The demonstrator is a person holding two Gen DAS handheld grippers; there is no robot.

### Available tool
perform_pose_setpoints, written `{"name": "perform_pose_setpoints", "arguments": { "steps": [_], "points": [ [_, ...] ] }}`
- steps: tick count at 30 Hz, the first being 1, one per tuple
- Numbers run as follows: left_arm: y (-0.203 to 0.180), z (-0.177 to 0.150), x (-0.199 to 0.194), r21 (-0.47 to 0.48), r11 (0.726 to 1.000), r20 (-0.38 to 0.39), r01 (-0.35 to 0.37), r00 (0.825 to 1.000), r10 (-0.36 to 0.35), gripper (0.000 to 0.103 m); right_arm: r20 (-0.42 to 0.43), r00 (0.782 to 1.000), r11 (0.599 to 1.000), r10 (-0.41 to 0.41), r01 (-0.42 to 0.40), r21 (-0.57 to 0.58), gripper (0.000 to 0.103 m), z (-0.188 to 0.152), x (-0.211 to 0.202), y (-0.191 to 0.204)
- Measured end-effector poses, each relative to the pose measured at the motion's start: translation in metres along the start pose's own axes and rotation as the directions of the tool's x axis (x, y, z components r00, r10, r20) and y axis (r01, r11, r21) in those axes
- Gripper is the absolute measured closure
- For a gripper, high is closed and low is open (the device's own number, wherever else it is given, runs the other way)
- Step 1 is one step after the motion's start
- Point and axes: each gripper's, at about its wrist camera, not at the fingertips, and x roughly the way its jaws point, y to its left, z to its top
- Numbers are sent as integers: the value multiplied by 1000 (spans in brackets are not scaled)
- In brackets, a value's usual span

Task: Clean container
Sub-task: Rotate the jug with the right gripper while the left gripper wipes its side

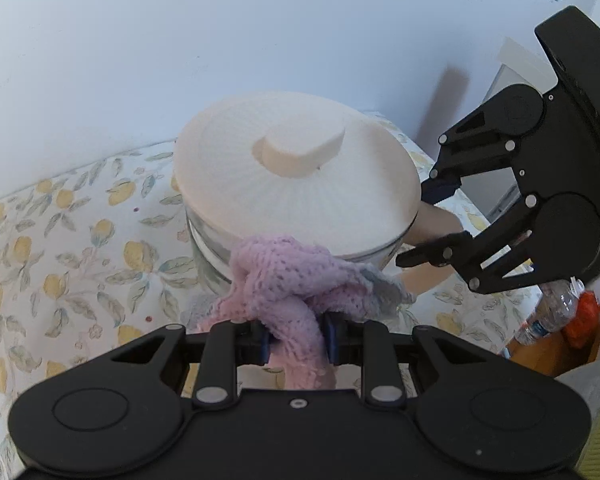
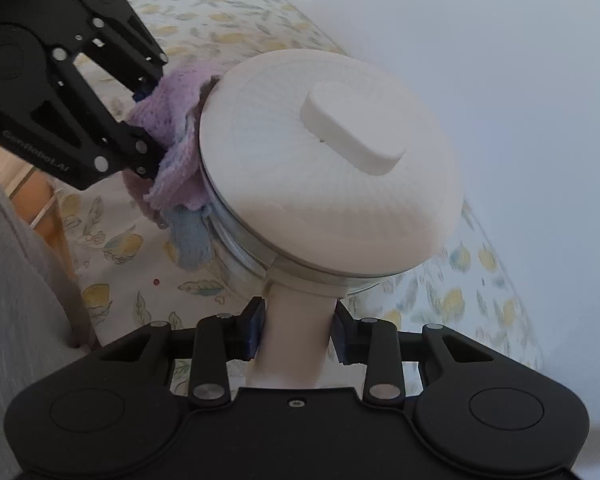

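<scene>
A metal container (image 1: 214, 254) with a cream ribbed lid (image 1: 292, 184) stands on the lemon-print tablecloth (image 1: 60, 248). My left gripper (image 1: 296, 340) is shut on a pink and blue knitted cloth (image 1: 292, 280) pressed against the container's side just under the lid rim. The right wrist view shows this cloth (image 2: 176, 148) against the container wall (image 2: 236, 248). My right gripper (image 2: 298, 336) is shut on the container's cream handle (image 2: 296, 332). In the left wrist view the right gripper (image 1: 424, 228) holds that handle (image 1: 436, 224) at the right.
A white wall (image 1: 220, 40) stands close behind the container. A plastic water bottle (image 1: 548, 312) and an orange object (image 1: 584, 316) lie low at the right past the table edge. A grey fabric surface (image 2: 16, 272) is at the left in the right wrist view.
</scene>
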Motion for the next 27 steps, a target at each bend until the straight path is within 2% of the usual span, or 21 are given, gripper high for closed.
{"name": "perform_pose_setpoints", "arguments": {
  "steps": [3, 12, 18, 23, 27],
  "points": [
    [2, -2, 0, -26, 1000, 3, -12, 1000, 12, 80, 11, 1000, 999, 2, -2, -44, 64, 6, 2, 0],
    [9, -14, 26, -76, 997, -43, -2, 999, -1, 79, 49, 999, 999, 6, -4, -38, 64, 4, 2, 1],
    [22, -23, 47, -82, 996, -82, 43, 995, -50, 79, 39, 999, 1000, -19, 20, -10, 64, 5, 2, 4],
    [30, -30, 67, -71, 995, -125, 71, 989, -80, 79, 36, 997, 997, -71, 71, 24, 64, 5, 1, 11],
    [37, -34, 81, -79, 991, -154, 106, 981, -117, 79, 31, 997, 996, -76, 75, 40, 64, 5, 2, 12]
  ]
}}
